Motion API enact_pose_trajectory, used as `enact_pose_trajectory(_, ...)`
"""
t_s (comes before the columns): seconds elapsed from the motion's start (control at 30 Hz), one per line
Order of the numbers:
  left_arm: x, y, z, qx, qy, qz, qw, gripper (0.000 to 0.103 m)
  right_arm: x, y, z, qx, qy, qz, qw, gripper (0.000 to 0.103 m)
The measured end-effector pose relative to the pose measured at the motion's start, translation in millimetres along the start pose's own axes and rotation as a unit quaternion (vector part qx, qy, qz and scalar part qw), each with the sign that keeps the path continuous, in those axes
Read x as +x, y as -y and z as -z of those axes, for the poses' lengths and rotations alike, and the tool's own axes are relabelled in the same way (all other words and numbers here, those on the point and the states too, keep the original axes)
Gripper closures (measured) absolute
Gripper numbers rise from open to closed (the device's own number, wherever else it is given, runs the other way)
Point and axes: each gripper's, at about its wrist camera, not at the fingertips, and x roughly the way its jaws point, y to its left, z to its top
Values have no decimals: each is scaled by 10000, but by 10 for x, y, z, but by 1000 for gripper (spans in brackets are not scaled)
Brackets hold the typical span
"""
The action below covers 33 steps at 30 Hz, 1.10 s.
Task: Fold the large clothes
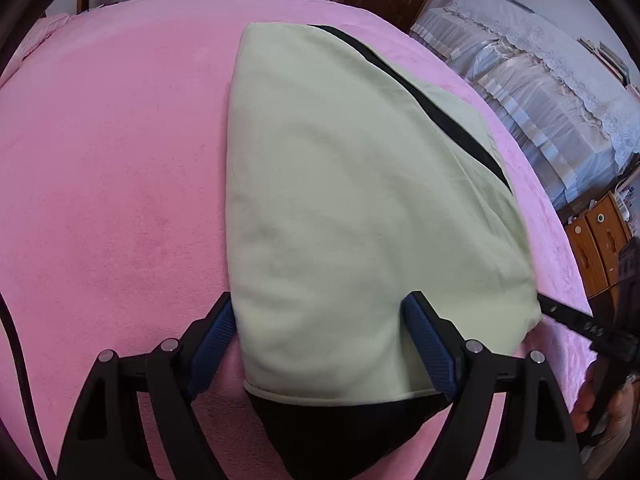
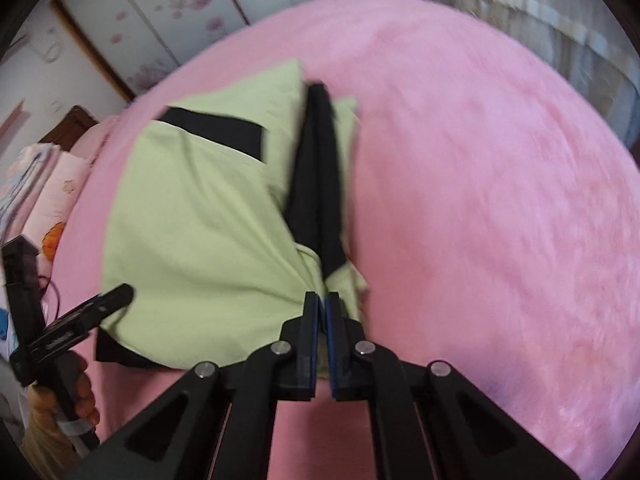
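Note:
A pale green garment with black trim (image 1: 352, 184) lies folded on the pink bed; it also shows in the right wrist view (image 2: 200, 216). My left gripper (image 1: 320, 316) is open, its blue-padded fingers (image 1: 428, 340) straddling the near end of the garment, with a black part below. My right gripper (image 2: 322, 300) is shut on the garment's right edge, where green cloth and a black band (image 2: 318, 184) bunch at the fingertips. The right gripper shows at the right edge of the left wrist view (image 1: 576, 320); the left one at the left of the right wrist view (image 2: 80, 320).
The pink blanket (image 1: 112, 184) covers the bed all around the garment. A lace-covered sofa (image 1: 540, 92) and a wooden cabinet (image 1: 600, 240) stand to the right. Pillows (image 2: 52, 208) and a floral wardrobe (image 2: 160, 20) lie beyond the bed.

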Motion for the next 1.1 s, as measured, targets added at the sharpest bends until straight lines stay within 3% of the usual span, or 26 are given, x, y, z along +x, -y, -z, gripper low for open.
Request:
enact_pose_trajectory(0.2, -85, 22, -68, 112, -151, -32, 9998, 20, -339, -340, -69, -446, 495, 436, 9968, 100)
enact_pose_trajectory(0.27, -130, 15, -147, 77, -331, 72, 9994, 20, -509, -443, -193, -574, 717, 233, 9955, 98)
enact_pose_trajectory(0.4, -325, -136, -382, -159, -237, 424, 9987, 20, -622, -506, -514, -541, 961, -95, 9939, 62)
enact_pose_trajectory(0.43, -364, -175, -472, -156, -140, 402, 9990, 20, -591, -515, -650, -539, 1011, -207, 9932, 60)
enact_pose_trajectory(0.53, -368, -282, -777, -189, 100, 251, 9995, 20, -353, -509, -980, -508, 818, -320, 9948, 60)
enact_pose_trajectory(0.63, -277, -372, -1039, -237, 208, 165, 9994, 20, 12, -479, -1286, -246, 418, -695, 9964, 60)
enact_pose_trajectory(0.87, 126, -339, -1506, -48, 358, -48, 9993, 20, 585, -522, -1622, -165, 16, -677, 9976, 61)
enact_pose_trajectory(0.9, 168, -327, -1509, -47, 341, -62, 9994, 21, 654, -533, -1636, -197, -49, -559, 9982, 72)
enact_pose_trajectory(0.93, 222, -314, -1513, -36, 297, -75, 9995, 27, 724, -543, -1638, -256, -110, -403, 9988, 92)
enact_pose_trajectory(1.1, 292, -231, -1485, 87, 363, -216, 9991, 29, 689, -490, -1554, -337, 107, -330, 9988, 93)
